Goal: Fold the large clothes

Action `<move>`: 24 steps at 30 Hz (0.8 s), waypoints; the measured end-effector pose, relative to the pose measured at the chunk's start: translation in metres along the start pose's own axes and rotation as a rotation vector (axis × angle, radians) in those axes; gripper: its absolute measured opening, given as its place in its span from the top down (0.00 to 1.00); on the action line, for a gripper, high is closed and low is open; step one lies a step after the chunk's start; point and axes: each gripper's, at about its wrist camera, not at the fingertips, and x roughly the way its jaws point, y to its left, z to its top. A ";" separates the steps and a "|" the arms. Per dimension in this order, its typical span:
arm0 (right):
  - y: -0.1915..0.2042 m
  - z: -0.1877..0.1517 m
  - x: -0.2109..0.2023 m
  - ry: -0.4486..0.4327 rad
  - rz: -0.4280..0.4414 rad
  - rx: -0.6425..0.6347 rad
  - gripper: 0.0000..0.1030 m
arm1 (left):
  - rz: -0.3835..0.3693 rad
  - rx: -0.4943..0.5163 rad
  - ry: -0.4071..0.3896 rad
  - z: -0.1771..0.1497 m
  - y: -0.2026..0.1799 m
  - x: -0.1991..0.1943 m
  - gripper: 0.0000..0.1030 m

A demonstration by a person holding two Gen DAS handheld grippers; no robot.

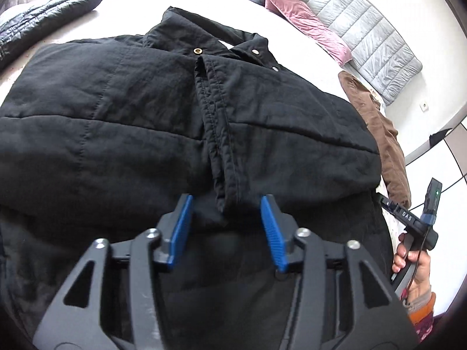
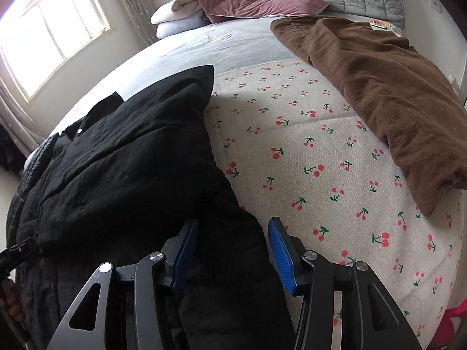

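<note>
Your black jacket (image 1: 131, 110) lies flat with sleeves seemingly folded in; both hand-held grippers, left hand-held gripper (image 1: 226, 204) and right hand-held gripper (image 2: 232, 227), stand apart over its hem, the lengthwise fold undone.

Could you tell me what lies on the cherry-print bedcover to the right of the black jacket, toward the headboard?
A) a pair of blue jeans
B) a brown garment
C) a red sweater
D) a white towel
B: in the right wrist view a brown garment stretches along the cherry-print bedcover, right of the black jacket and apart from it.
</note>
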 end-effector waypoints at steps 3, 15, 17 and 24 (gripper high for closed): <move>0.004 -0.008 -0.033 0.016 0.089 -0.024 0.50 | 0.024 0.066 -0.019 -0.020 0.000 -0.038 0.32; -0.005 -0.092 -0.171 0.030 0.201 -0.143 0.25 | 0.136 0.183 -0.041 -0.121 0.020 -0.163 0.13; -0.010 -0.109 -0.177 0.048 0.197 -0.153 0.22 | 0.155 0.178 -0.025 -0.136 0.026 -0.175 0.07; -0.038 -0.157 -0.176 0.108 0.198 -0.128 0.22 | 0.244 0.156 0.037 -0.178 0.069 -0.208 0.07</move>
